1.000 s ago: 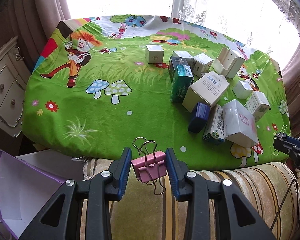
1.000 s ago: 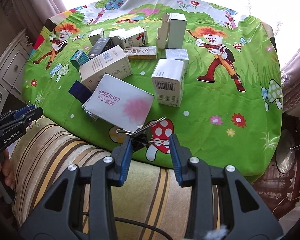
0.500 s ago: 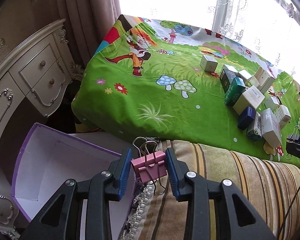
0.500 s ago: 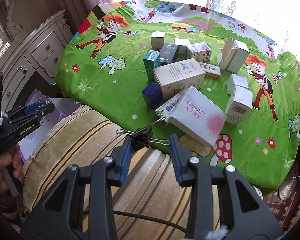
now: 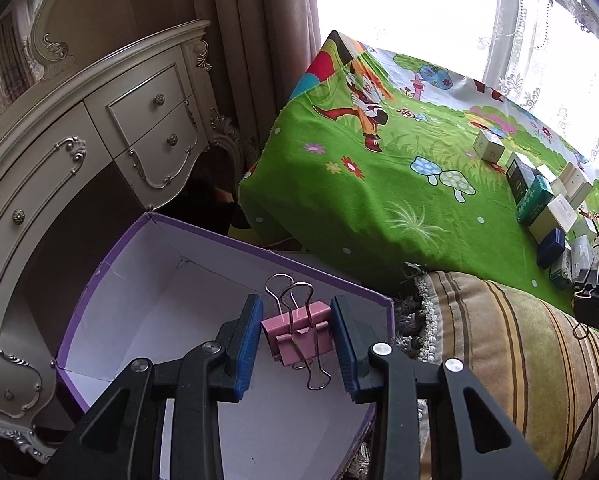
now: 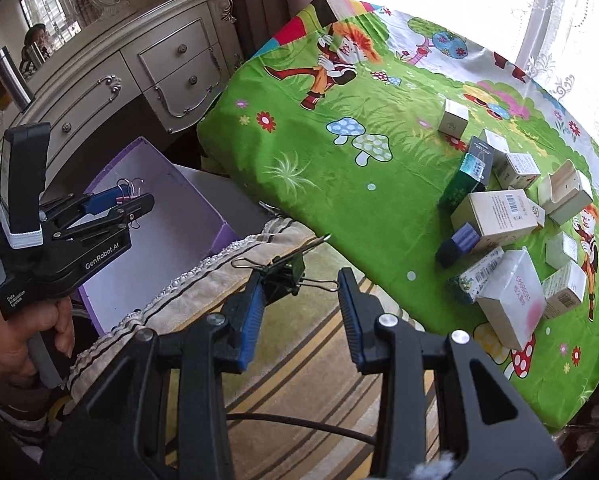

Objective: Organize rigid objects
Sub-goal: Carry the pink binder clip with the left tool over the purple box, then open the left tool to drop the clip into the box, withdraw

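While gripping a pink binder clip [image 5: 297,330], the left gripper [image 5: 296,340] hangs over the purple box [image 5: 147,304].

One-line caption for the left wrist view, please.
Left tool holds a pink binder clip above an open purple box, beside a green-clothed table of small cartons.

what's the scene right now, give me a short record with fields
left gripper: shut on pink binder clip, held over purple box
right gripper: black binder clip sits against its left finger; grip unclear
purple box: open, white inside, beside the dresser
table: green cartoon cloth with a cluster of small cartons
foreground: striped cushion
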The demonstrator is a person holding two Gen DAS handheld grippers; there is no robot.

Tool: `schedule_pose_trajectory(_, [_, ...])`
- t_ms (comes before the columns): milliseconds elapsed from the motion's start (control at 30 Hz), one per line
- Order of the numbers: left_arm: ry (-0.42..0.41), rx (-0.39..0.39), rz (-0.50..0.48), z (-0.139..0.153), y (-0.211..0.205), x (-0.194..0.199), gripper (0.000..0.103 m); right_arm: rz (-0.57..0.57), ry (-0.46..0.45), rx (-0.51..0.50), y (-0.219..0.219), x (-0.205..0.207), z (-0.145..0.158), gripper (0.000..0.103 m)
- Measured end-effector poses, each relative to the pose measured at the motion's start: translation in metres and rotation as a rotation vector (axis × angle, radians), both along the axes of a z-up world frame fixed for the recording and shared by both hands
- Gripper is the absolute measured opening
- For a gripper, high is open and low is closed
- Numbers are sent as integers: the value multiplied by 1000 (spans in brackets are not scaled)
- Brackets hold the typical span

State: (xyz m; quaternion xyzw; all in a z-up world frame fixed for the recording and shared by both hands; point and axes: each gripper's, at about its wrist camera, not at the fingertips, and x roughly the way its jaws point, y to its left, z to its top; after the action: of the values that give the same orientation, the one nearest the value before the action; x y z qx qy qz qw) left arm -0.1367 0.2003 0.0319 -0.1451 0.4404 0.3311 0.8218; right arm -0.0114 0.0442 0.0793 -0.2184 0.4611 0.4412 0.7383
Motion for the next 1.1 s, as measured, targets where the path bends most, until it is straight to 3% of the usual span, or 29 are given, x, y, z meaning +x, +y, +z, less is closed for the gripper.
schedule_pose_trajectory(467, [38,-8,147,-22,48,-47,36,248,19,-45,105,-75,-21,40])
schedule_pose_trajectory(900, [110,-35,245,-45,69,-72,37,343,51,-140,139,-106,-60,41])
schedule_pose_trajectory(967, [121,-38,253,-47,70,-72,41,339,61,-148,138,-104,-63,43])
schedule_pose_trajectory(1033, [129,-34,257,-48,69,-70,51,329,68,-144,136,-102,-63,48])
schedule_pose_trajectory(1100, [140,-20,256,-47,67,-68,56,320,65,-132,133,-98,-61,57])
